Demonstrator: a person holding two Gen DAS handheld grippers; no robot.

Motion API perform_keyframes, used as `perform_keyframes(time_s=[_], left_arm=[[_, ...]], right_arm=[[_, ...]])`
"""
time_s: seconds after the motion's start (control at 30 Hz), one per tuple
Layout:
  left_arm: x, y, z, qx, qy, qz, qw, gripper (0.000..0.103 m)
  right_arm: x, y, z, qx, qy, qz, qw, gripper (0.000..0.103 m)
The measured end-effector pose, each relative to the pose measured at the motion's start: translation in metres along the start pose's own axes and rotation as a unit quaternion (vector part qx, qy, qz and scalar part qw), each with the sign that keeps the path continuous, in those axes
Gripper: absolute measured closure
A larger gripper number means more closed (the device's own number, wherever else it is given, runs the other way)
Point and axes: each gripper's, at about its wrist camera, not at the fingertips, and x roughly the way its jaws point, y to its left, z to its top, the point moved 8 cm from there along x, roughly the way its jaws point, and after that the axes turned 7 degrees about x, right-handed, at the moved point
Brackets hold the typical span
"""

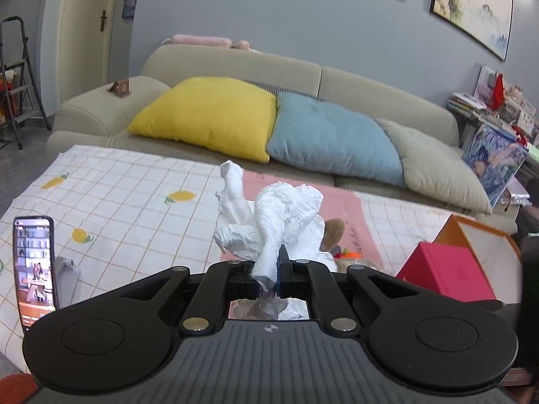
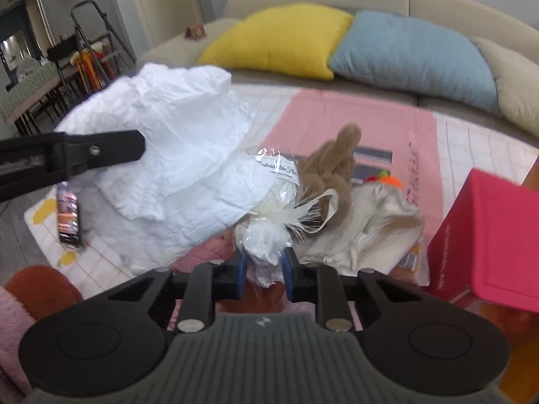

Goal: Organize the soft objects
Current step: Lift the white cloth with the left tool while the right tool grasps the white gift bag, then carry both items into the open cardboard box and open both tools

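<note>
My left gripper [image 1: 267, 271] is shut on a crumpled white cloth [image 1: 273, 222] and holds it up above the table. In the right wrist view the same white cloth [image 2: 175, 155] hangs at the left, with a left finger [image 2: 84, 155] pinching it. My right gripper [image 2: 264, 267] is shut on a clear plastic packet of white fluffy stuff [image 2: 269, 235]. Behind it lie a tan knitted piece [image 2: 333, 161] and a beige cloth bag [image 2: 367, 232] in a pile on the pink mat [image 2: 370, 118].
A red box [image 2: 488, 235] stands at the right, also in the left wrist view [image 1: 448, 272]. A phone [image 1: 33, 266] stands upright at the left. The checked tablecloth [image 1: 134, 188] covers the table. Behind is a sofa with yellow [image 1: 209, 114], blue [image 1: 330, 134] and beige cushions.
</note>
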Motion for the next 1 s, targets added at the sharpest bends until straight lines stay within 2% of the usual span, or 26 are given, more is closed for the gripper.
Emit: perform_keyframes(time_s=[0.1,0.23,0.33,0.47,0.63,0.73,0.83,1.0], left_arm=[[-0.010,-0.003,0.009,-0.003,-0.014,-0.003,0.9999,0.095],[-0.022,-0.011,0.021,-0.004,-0.033,-0.004,0.9994,0.095],[-0.025,-0.029,0.028,-0.018,-0.034,-0.044,0.9983,0.095],[-0.026,-0.071,0.039,0.002,-0.045,-0.093,0.9946,0.095],[-0.020,-0.127,0.054,0.030,-0.054,-0.145,0.9874,0.095],[-0.010,-0.159,0.059,0.044,-0.043,-0.168,0.9840,0.095],[-0.001,-0.196,0.058,0.058,-0.027,-0.206,0.9765,0.095],[0.013,-0.258,0.048,0.082,-0.001,-0.273,0.9584,0.095]], right_arm=[[-0.027,-0.001,0.005,0.004,-0.020,0.006,1.000,0.084],[-0.063,-0.015,0.008,0.015,-0.041,-0.015,0.999,0.084],[-0.090,-0.034,0.007,0.031,-0.062,-0.037,0.997,0.084],[-0.121,-0.068,0.001,0.059,-0.076,-0.081,0.992,0.084],[-0.161,-0.127,-0.008,0.106,-0.090,-0.152,0.978,0.084],[-0.182,-0.165,-0.014,0.135,-0.091,-0.191,0.968,0.084],[-0.199,-0.204,-0.018,0.156,-0.084,-0.223,0.959,0.084],[-0.210,-0.256,-0.024,0.193,-0.052,-0.240,0.950,0.083]])
